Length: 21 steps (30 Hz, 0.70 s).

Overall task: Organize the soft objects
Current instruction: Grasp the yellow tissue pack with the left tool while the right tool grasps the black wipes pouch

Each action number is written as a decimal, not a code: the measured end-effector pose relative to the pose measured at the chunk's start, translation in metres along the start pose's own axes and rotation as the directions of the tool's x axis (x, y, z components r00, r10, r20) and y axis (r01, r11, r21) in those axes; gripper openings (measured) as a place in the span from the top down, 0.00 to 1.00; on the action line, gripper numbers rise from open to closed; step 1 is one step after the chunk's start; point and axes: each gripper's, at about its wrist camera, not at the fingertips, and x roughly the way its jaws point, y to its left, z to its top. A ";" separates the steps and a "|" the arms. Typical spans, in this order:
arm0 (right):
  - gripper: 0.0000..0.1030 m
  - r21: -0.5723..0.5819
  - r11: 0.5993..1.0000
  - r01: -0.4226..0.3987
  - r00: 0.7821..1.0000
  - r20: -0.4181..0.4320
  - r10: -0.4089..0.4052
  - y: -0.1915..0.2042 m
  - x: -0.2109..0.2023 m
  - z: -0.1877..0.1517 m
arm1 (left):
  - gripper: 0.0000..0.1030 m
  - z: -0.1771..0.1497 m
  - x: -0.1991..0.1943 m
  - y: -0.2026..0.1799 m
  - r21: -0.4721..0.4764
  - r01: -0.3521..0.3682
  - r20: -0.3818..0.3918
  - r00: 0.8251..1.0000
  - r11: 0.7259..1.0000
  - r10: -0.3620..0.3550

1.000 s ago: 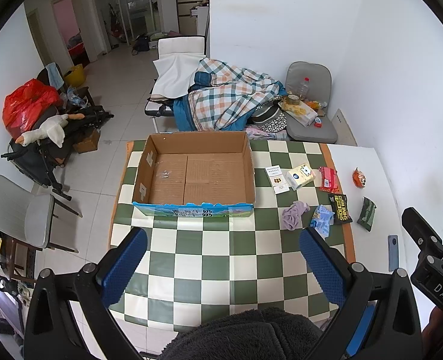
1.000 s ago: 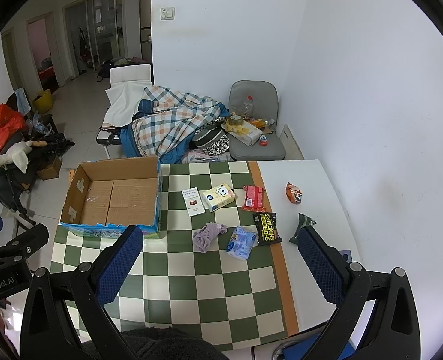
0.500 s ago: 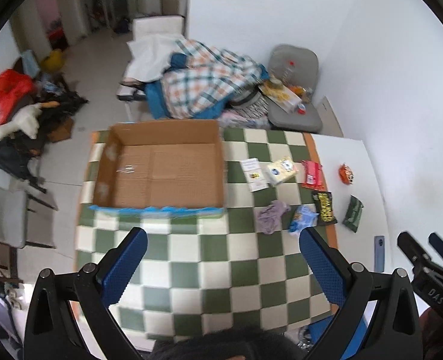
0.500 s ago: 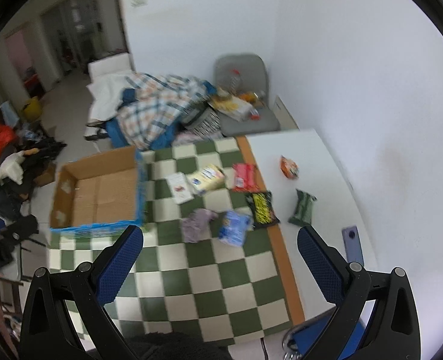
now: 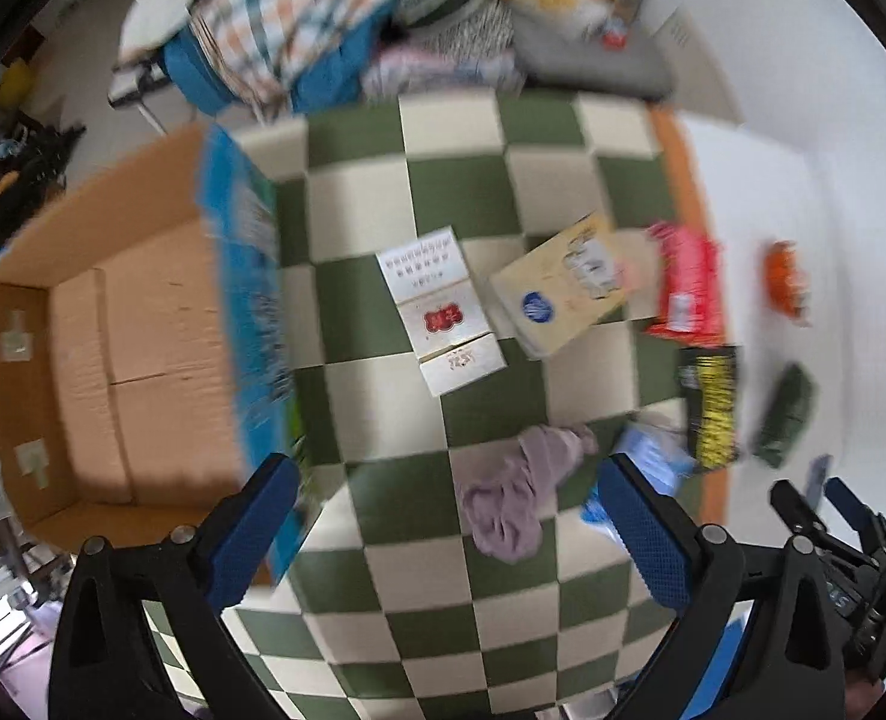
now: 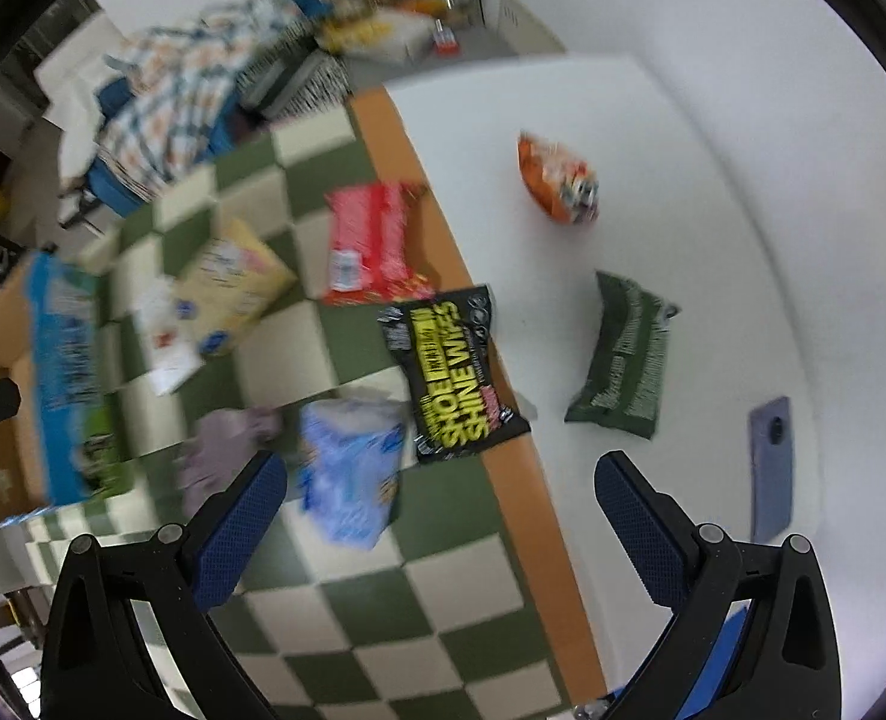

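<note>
Left gripper (image 5: pixel 449 516), black frame with blue textured pads, points down at the table; jaws wide but closing, nothing between the pads. Crumpled lilac cloth (image 5: pixel 518 489) sits on the green-and-cream checkered tablecloth (image 5: pixel 479 192) inside the gap, closer to the right pad, apparently not touching either. Light blue soft tissue pack (image 5: pixel 647 468) lies just right of the cloth, partly hidden behind the right pad. Open brown cardboard box with blue printed side (image 5: pixel 113 360) is on the left, its near corner just behind the left pad.

Right gripper (image 6: pixel 440 507), same build, jaws wide apart, holding nothing. Below its gap: tablecloth edge with orange border strip (image 6: pixel 521 498) and bare white tabletop (image 6: pixel 653 108). In this view the tissue pack is just inside the left pad, the cloth partly behind that pad. Black-and-yellow shoe wipes packet (image 6: pixel 452 372) lies far of the gap, straddling the orange border. Dark green foil packet (image 6: pixel 626 360) is right of it on the white top, well apart from the pads. Grey-blue phone (image 6: pixel 773 468) lies flat just right of the right pad.

Farther away: red wrapper pack (image 6: pixel 371 240), orange snack bag (image 6: pixel 557 186), cream tissue pack (image 5: pixel 563 294), white card with red label (image 5: pixel 440 312). Both views are motion-blurred.
</note>
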 end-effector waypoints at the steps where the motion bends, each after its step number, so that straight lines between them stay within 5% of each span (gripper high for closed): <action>1: 0.00 0.005 1.000 0.001 1.000 -0.020 -0.001 -0.003 0.015 0.004 | 0.07 0.010 0.021 -0.001 -0.008 -0.021 -0.037 0.999 1.000 0.020; 5: 0.02 0.023 1.000 -0.004 0.995 -0.095 0.006 -0.013 0.071 0.020 | 0.09 0.033 0.050 -0.003 -0.026 0.005 -0.062 0.998 1.000 -0.007; 9: 0.02 0.007 1.000 -0.031 0.990 -0.135 0.031 -0.013 0.103 0.027 | 0.08 0.052 0.048 -0.034 0.126 0.082 -0.034 0.996 0.989 -0.078; 14: 0.02 -0.036 0.998 -0.046 0.981 -0.191 0.038 -0.007 0.140 0.041 | 0.08 0.069 0.068 -0.087 0.392 -0.005 -0.050 0.998 0.920 0.026; 21: 0.02 -0.026 0.998 -0.055 0.964 -0.260 0.046 0.001 0.178 0.052 | 0.09 0.081 0.114 -0.113 0.506 -0.070 -0.134 0.978 0.859 0.159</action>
